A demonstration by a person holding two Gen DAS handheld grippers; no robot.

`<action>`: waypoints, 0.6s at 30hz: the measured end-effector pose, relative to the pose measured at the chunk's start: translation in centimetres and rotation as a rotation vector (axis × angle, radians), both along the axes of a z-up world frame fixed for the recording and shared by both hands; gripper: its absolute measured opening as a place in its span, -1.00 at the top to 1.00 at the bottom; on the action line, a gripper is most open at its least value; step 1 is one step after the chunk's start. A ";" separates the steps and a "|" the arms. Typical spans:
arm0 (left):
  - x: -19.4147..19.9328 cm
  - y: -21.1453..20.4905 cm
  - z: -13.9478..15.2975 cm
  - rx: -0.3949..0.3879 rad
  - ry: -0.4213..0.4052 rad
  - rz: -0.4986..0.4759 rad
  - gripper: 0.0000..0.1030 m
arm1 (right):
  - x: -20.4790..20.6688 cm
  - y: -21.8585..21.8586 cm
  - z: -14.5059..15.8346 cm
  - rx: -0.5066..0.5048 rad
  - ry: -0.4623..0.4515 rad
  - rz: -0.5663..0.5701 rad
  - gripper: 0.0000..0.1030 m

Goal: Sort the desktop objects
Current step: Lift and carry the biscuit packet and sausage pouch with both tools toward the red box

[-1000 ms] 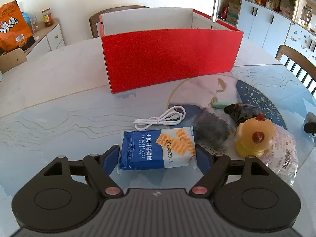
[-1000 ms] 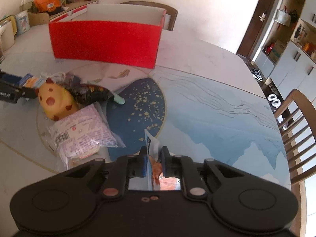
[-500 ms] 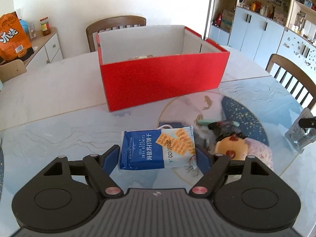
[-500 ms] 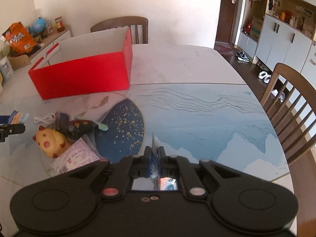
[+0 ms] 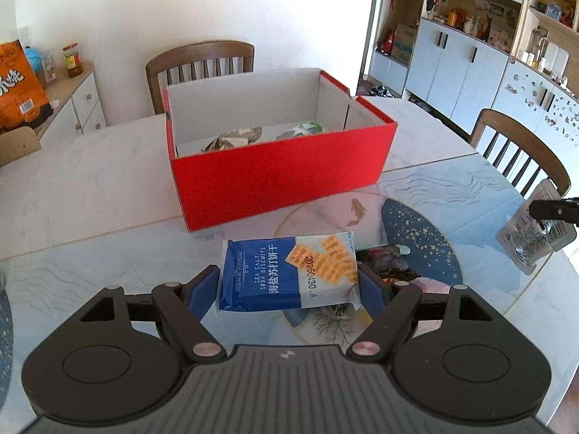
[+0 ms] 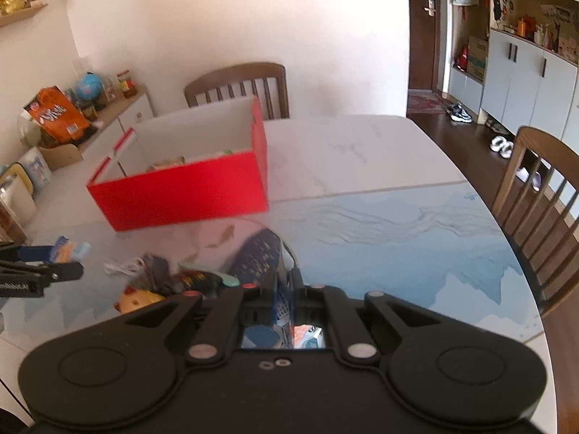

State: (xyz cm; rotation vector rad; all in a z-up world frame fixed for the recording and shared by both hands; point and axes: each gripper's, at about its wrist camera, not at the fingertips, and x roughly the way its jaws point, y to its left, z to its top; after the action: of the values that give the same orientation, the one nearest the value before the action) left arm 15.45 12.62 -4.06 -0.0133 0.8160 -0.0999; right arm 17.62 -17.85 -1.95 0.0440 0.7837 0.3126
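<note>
Glossy blue-and-white table [image 5: 108, 195] carries a red cardboard box [image 5: 282, 177], white inside, holding crumpled wrappers [image 5: 235, 137]. My left claw [image 5: 289, 285] clamps a crinkly blue cracker packet [image 5: 289, 275] above the table; my right claw [image 6: 286, 285] pinches a thin flat sachet [image 6: 280, 289].

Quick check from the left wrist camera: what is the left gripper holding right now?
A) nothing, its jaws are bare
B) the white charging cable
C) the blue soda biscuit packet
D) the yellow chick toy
C: the left gripper has both blue pads pressed against the sides of the blue soda biscuit packet, held clear of the table in front of the red box.
</note>
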 end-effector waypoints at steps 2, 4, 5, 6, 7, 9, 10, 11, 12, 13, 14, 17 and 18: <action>0.0 -0.1 0.5 -0.001 -0.005 0.004 -0.54 | 0.1 0.4 0.5 0.008 -0.009 0.007 0.90; 0.1 -0.2 0.9 0.000 -0.008 0.011 -0.54 | 0.2 0.7 0.9 0.013 -0.017 0.012 0.90; 0.2 -0.2 1.1 0.000 -0.010 0.015 -0.54 | 0.2 0.8 1.1 0.016 -0.019 0.014 0.90; 0.3 -0.2 1.3 -0.001 -0.013 0.018 -0.54 | 0.3 1.0 1.3 0.019 -0.020 0.017 0.90; 0.4 -0.2 1.5 -0.004 -0.016 0.022 -0.54 | 0.4 1.1 1.4 0.022 -0.022 0.020 0.90; 0.6 -0.2 1.9 -0.008 -0.024 0.028 -0.54 | 0.6 1.5 1.8 0.027 -0.031 0.030 0.90; 0.7 -0.2 2.1 -0.009 -0.028 0.032 -0.54 | 0.7 1.6 2.0 0.031 -0.036 0.037 0.90; 0.8 -0.2 2.4 -0.010 -0.033 0.034 -0.54 | 0.9 1.8 2.3 0.034 -0.043 0.046 0.90; 0.9 -0.1 2.7 -0.011 -0.040 0.035 -0.54 | 1.1 2.0 2.5 0.037 -0.050 0.053 0.90; 1.0 -0.1 2.9 -0.010 -0.045 0.036 -0.54 | 1.2 2.3 2.7 0.039 -0.055 0.062 0.90; 1.1 -0.1 3.2 -0.009 -0.051 0.036 -0.54 | 1.4 2.5 3.0 0.042 -0.061 0.071 0.90; 1.7 0.0 3.9 -0.009 -0.067 0.041 -0.54 | 2.2 3.4 3.8 0.045 -0.075 0.101 0.90; 2.0 0.1 4.1 -0.011 -0.074 0.044 -0.54 | 2.5 3.6 4.1 0.045 -0.079 0.109 0.90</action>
State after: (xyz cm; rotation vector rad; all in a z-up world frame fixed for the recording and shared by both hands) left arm 17.43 12.73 0.05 -0.0379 0.7410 -0.0631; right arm 20.14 -14.22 2.11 0.0315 0.7024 0.4333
